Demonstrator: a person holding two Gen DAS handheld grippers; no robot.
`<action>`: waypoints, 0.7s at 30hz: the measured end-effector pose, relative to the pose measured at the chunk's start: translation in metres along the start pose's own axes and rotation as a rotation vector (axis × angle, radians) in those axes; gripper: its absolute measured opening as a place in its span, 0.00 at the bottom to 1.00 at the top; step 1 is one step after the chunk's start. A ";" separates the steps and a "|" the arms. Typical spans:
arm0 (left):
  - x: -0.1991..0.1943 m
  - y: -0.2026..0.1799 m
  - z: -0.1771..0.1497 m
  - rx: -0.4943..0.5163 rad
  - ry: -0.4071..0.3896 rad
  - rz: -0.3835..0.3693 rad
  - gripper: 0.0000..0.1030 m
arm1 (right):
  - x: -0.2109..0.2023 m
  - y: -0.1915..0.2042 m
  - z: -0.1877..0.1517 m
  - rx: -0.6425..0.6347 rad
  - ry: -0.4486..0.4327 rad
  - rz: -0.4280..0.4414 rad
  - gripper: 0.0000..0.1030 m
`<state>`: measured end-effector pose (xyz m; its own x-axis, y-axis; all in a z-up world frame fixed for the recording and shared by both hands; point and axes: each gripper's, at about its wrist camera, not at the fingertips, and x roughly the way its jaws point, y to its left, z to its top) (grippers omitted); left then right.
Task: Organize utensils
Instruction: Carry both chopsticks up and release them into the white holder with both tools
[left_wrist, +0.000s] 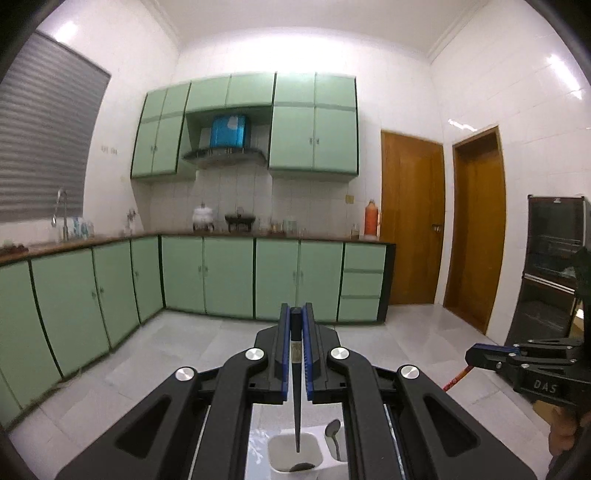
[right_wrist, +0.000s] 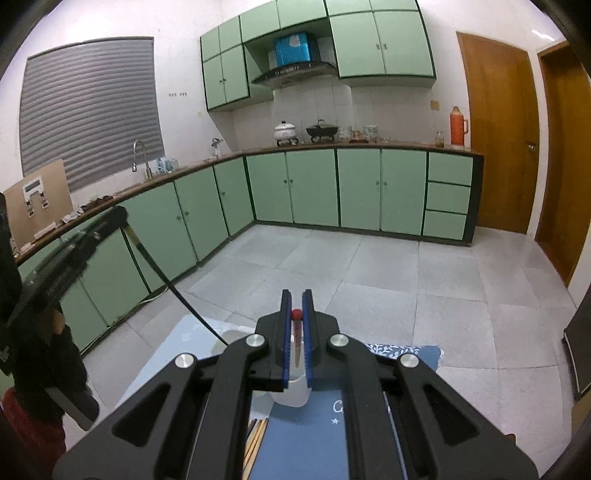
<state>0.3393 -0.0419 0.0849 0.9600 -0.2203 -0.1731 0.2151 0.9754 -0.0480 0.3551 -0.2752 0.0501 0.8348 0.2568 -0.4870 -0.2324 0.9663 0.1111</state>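
My left gripper (left_wrist: 296, 314) is shut on a black chopstick (left_wrist: 296, 387) that hangs point down over a white utensil holder (left_wrist: 293, 458). A metal spoon (left_wrist: 333, 434) stands in the holder's right compartment. My right gripper (right_wrist: 296, 297) is shut on a red-tipped chopstick (right_wrist: 297, 339), held above the white holder (right_wrist: 291, 395). The right gripper also shows at the right edge of the left wrist view (left_wrist: 476, 356) with its red stick (left_wrist: 456, 378). The left gripper (right_wrist: 120, 214) and its black chopstick (right_wrist: 173, 288) show at the left of the right wrist view.
A blue patterned mat (right_wrist: 310, 439) covers the table under the holder. Several wooden chopsticks (right_wrist: 255, 439) lie at its left. Green kitchen cabinets (left_wrist: 229, 277), wooden doors (left_wrist: 410, 221) and a dark glass-door appliance (left_wrist: 554, 266) stand beyond a tiled floor.
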 end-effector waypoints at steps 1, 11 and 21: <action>0.009 0.001 -0.006 -0.005 0.019 0.001 0.06 | 0.009 -0.001 -0.002 -0.002 0.012 -0.002 0.05; 0.038 0.013 -0.056 -0.015 0.181 0.011 0.17 | 0.047 0.000 -0.020 0.003 0.084 0.011 0.19; -0.031 0.010 -0.067 0.002 0.141 0.034 0.40 | -0.012 -0.005 -0.054 0.049 -0.050 -0.042 0.48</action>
<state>0.2999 -0.0261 0.0235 0.9320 -0.1862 -0.3109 0.1836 0.9823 -0.0380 0.3187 -0.2839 0.0084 0.8674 0.2151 -0.4487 -0.1725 0.9758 0.1343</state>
